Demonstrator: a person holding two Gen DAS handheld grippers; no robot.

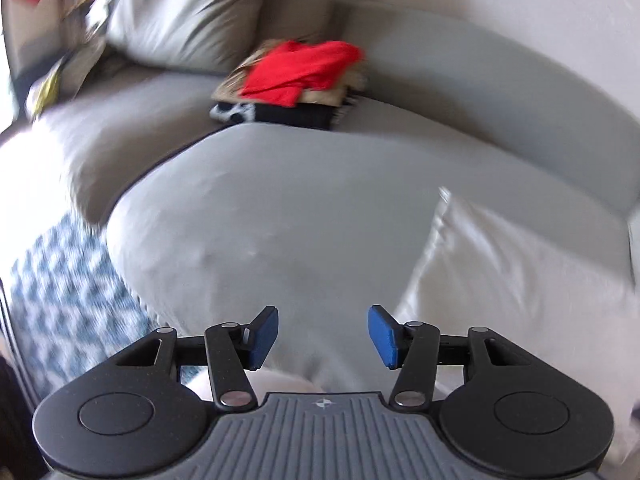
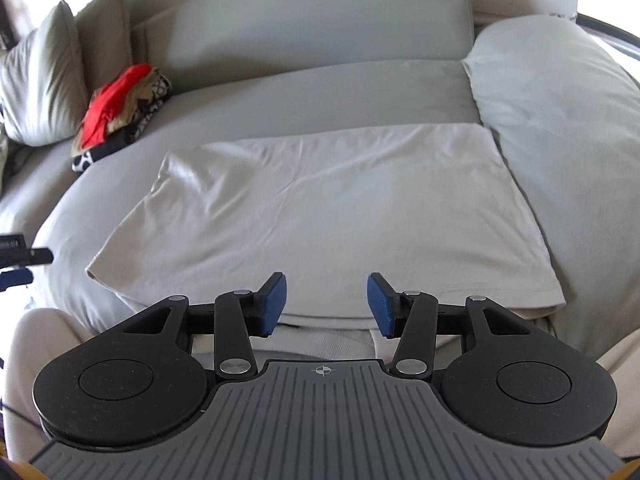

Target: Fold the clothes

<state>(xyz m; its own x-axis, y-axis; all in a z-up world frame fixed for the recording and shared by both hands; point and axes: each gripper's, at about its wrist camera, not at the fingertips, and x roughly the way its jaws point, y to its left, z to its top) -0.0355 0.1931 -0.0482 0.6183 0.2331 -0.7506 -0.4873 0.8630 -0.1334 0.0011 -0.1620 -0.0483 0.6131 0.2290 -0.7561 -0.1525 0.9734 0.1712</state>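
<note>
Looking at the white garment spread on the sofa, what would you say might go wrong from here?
1. The white garment is wrinkled near its left corner, so a further fold may lock in creases.
2. Its near edge lies at the sofa cushion's front; a tug might slide it off.
3. Both the right gripper and the left gripper are open and hold nothing.

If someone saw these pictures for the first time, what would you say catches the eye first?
A bright red garment tops a pile of clothes at the sofa's far left, beside a grey cushion. A pale folded cloth lies flat on the grey seat, just ahead of the open right hand-held gripper.
</note>
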